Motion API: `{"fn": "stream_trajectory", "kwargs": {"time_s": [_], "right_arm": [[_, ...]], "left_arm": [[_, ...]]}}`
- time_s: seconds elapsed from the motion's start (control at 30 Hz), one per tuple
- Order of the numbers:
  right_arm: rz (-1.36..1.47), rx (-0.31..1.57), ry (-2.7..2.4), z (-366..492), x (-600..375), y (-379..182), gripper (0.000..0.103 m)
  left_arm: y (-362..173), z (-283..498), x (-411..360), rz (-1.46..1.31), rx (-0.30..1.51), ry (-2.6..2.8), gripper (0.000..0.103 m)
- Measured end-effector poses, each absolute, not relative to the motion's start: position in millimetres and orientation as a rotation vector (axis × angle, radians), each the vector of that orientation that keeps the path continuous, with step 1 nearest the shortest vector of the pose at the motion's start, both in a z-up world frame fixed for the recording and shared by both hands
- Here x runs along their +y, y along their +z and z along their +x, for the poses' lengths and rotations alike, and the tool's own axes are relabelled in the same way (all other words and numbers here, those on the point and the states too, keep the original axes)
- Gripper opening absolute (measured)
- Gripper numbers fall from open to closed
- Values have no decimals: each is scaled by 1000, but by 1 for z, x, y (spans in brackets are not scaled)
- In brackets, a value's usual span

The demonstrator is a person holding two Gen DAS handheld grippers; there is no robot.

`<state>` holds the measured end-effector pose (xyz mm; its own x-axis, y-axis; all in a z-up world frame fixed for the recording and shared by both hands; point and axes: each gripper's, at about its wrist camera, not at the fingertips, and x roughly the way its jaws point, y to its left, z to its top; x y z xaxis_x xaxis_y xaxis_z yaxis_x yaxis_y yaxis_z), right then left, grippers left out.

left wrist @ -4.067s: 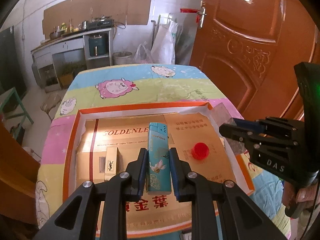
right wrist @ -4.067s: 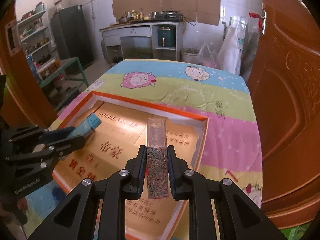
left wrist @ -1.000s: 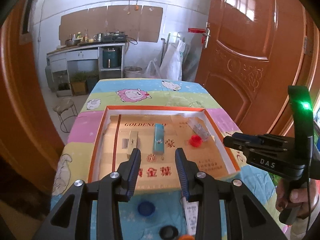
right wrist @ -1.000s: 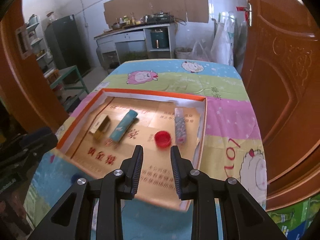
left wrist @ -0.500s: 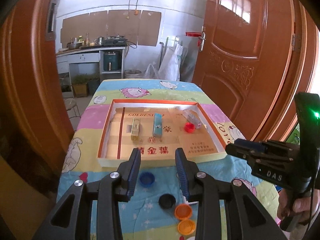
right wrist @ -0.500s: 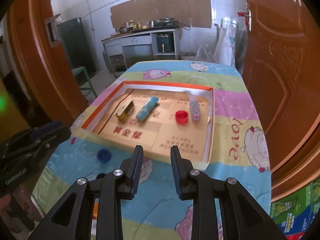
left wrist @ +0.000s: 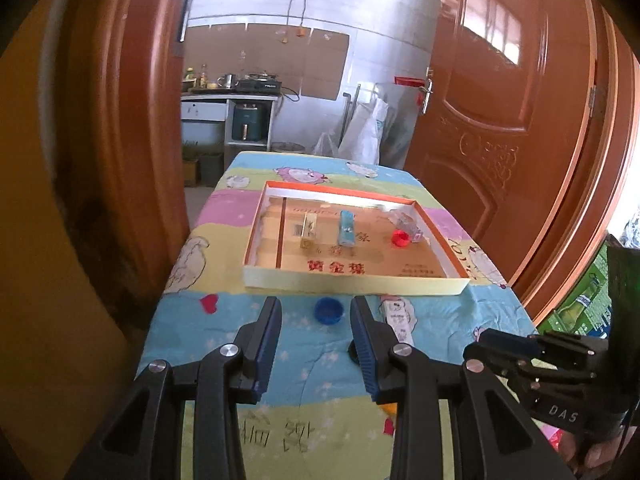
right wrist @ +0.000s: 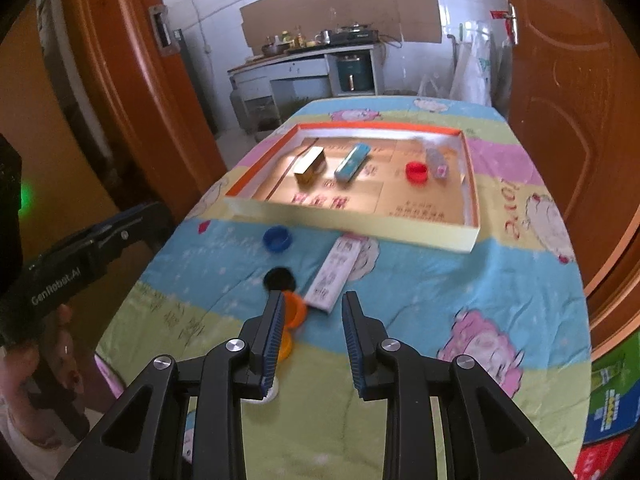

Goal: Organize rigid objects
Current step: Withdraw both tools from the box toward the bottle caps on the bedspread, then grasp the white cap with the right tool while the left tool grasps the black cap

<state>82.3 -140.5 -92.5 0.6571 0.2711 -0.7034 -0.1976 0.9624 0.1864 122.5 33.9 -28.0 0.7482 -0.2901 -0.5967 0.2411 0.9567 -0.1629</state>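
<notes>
left gripper [left wrist: 316,322]: jaws apart, nothing clamped, framing a blue bottle cap [left wrist: 329,310] on the cartoon-print tablecloth [left wrist: 224,344]. right gripper [right wrist: 313,314]: jaws apart and likewise empty, hung over the cloth with an orange cap [right wrist: 295,309] just past the left fingertip.

outward from the right gripper: at 12 o'clock a flat white carton [right wrist: 338,270] lying on its broad face; at 11 o'clock a black cap [right wrist: 279,279], then the blue cap farther out at 11; a second orange cap [right wrist: 285,346] and a white cap [right wrist: 265,396] half hidden under the left finger.

farther at 12 o'clock, a shallow orange-rimmed cardboard tray [right wrist: 352,232]. already inside: a gold box [right wrist: 309,166], a teal lighter [right wrist: 352,162], a red cap [right wrist: 416,172] and a clear patterned lighter [right wrist: 436,162] just beside it at 3 o'clock.

step in hand, judged: between placements, both tools empty and short of the loose pieces outside the tray, none yet seized.

next move, judged: a descent onto one loose piece, likely the blue cap for the left or the carton for the right, pads square across the narrow dimension, then closure, lift over the near tray wall, release on bare tray floor.
</notes>
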Motion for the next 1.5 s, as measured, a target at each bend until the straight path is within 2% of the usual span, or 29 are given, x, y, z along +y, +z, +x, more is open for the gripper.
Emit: {"fn": "stream_trajectory", "kwargs": {"time_s": [0.13, 0.23, 0.53, 1.0, 1.03, 1.13, 1.5], "right_arm": [[113, 820, 268, 70, -136, -98, 31], [111, 826, 268, 60, -132, -103, 56], [13, 836, 267, 42, -106, -123, 59], [-93, 819, 291, 44, -77, -155, 59], [-96, 819, 294, 45, -76, -156, 56], [-118, 821, 291, 47, -72, -160, 31], [-116, 812, 291, 48, -74, -161, 31]], "left_arm": [[-31, 107, 36, -61, 656, -289, 36], [-35, 98, 35, -58, 660, -304, 36], [-45, 80, 41, -67, 670, -312, 36], [-52, 77, 50, -53, 674, -285, 36], [-53, 78, 50, -54, 677, -285, 36], [-57, 80, 50, -55, 690, -287, 36], [-71, 91, 41, -52, 729, -319, 36]]}}
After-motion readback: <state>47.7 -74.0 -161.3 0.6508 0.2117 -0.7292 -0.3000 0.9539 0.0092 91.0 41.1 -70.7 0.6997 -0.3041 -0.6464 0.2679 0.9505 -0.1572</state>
